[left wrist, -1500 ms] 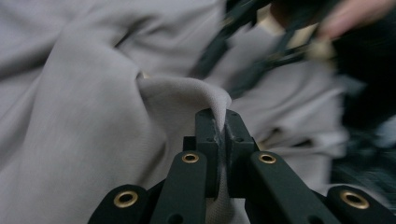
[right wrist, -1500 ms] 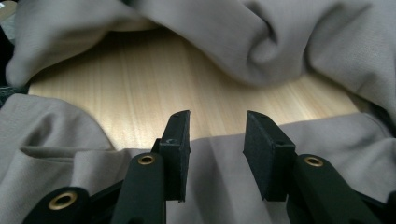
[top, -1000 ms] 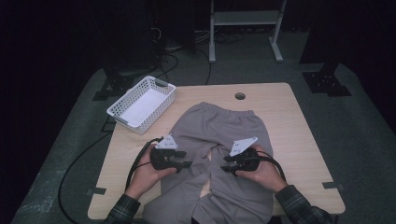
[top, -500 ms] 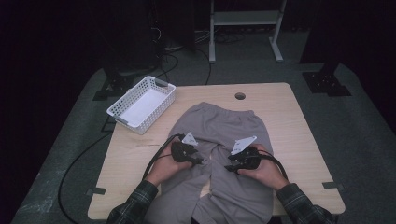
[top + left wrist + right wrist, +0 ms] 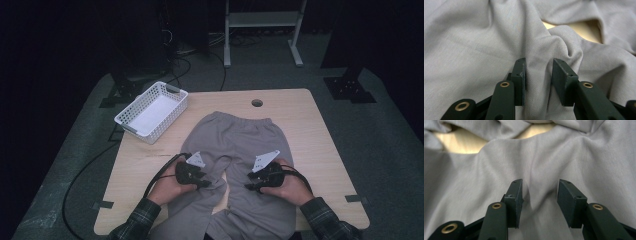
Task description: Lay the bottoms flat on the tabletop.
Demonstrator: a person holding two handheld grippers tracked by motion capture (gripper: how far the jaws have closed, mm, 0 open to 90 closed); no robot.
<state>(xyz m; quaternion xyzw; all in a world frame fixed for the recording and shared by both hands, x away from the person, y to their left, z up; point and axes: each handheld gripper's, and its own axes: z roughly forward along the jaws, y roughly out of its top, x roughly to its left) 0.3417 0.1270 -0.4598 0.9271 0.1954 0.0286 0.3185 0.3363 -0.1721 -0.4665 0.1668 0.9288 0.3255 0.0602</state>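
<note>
Grey sweatpants (image 5: 235,135) lie flat on the wooden table (image 5: 310,130), waistband far, legs toward me. My left gripper (image 5: 212,184) rests on the pants' left leg near the inner seam. In the left gripper view its jaws (image 5: 539,72) have just been closing, with a raised fold of grey cloth (image 5: 564,47) between the pads, and a gap still stands. My right gripper (image 5: 248,187) sits on the other leg. The right gripper (image 5: 539,195) is open, its tips down on smooth cloth (image 5: 544,165) with a faint crease between them.
A white plastic basket (image 5: 131,129) stands at the table's far left corner. A round cable hole (image 5: 257,103) is at the far edge. A black cable (image 5: 160,175) loops off the left gripper across bare wood. The pants' legs hang over the near edge.
The left hand has moved right, onto the left leg's inner side, and sunk onto the cloth, bunching a fold. The right hand has stayed put.
</note>
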